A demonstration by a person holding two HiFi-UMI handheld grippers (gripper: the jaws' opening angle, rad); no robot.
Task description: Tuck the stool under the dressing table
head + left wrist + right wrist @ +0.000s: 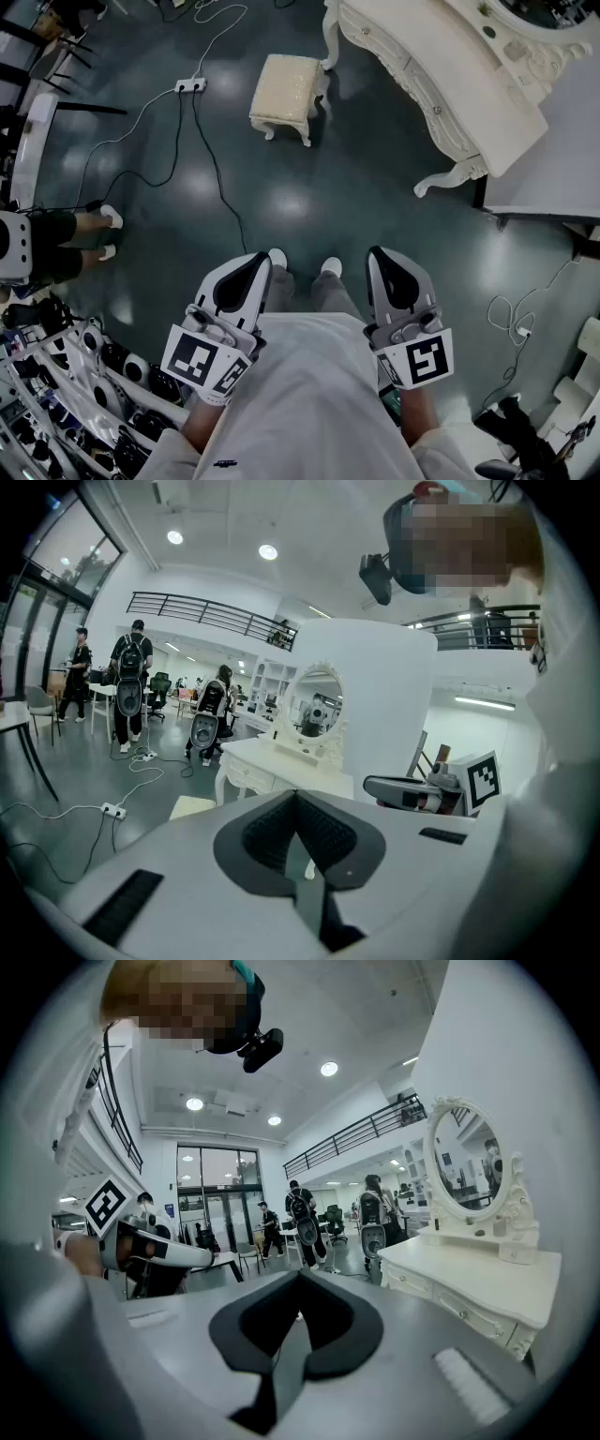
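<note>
1. Head view.
   - The left gripper (260,259) and the right gripper (379,253) are held low in front of the person. Each carries a cube printed with a black-and-white square marker pattern.
   - The stool (284,92) is set on the dark floor, out in the open. Its far right corner is just beside the end leg of the dressing table (441,89).
   - The stool has a cream, padded, rectangular seat on short, curved white legs. Its long axis runs away from the person, tilted slightly to the right.
   - The dressing table is white, with a curved front and carved legs.
2. Left gripper view.
   - The jaws are seen pressed together at the tips, with nothing held.
   - A cream corner of the stool (192,805) is seen beyond them, in front of the dressing table (267,761).
   - An oval mirror (315,701) stands on the table.
3. Right gripper view.
   - The jaws are seen closed together, and nothing is gripped.
   - The dressing table (473,1288) and mirror (467,1159) are seen to the right.
</note>
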